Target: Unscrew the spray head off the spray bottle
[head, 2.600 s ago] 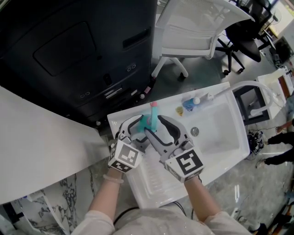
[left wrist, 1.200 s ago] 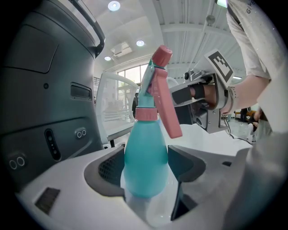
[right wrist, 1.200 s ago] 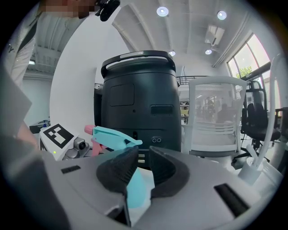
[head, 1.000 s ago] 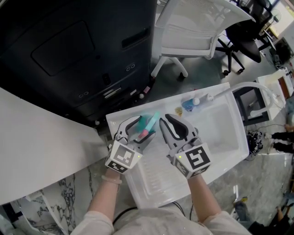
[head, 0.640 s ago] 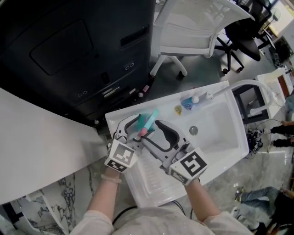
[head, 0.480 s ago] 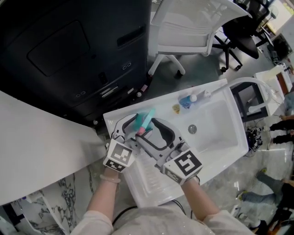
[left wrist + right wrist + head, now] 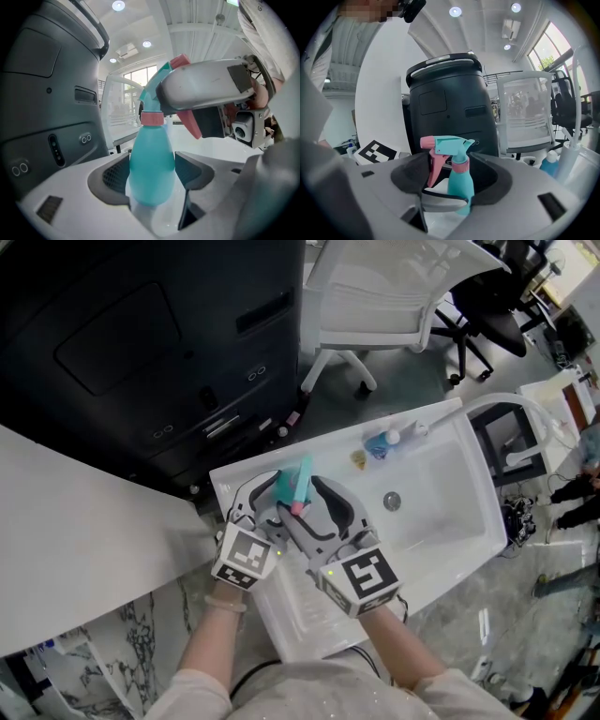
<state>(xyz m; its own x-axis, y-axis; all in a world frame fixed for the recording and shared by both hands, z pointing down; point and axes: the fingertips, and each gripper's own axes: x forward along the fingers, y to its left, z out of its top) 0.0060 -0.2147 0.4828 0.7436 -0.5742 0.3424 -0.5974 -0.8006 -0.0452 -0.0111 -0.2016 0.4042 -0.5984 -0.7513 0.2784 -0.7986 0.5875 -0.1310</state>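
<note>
Grip on the left did not change: your left hand-held gripper point(image 7: 152, 172) stayed clenched on the body of the teal spray bottle point(image 7: 151, 161), holding it up over the ribbed draining side of the white sink point(image 7: 441, 521).

The change was on the right. A second ago your right hand-held gripper point(image 7: 452, 183) stood apart to the right of the bottle with its jaws nearly together. Those jaws had just been opening, and you brought it back in. The spray head point(image 7: 449, 142) and its pink collar point(image 7: 460, 165) then stood between the spread jaws, with a gap on either side, so that gripper was released and pressed on nothing.

That looked like a fresh bite between turns. The collar still sat on the neck, so the head was not off yet.
</note>
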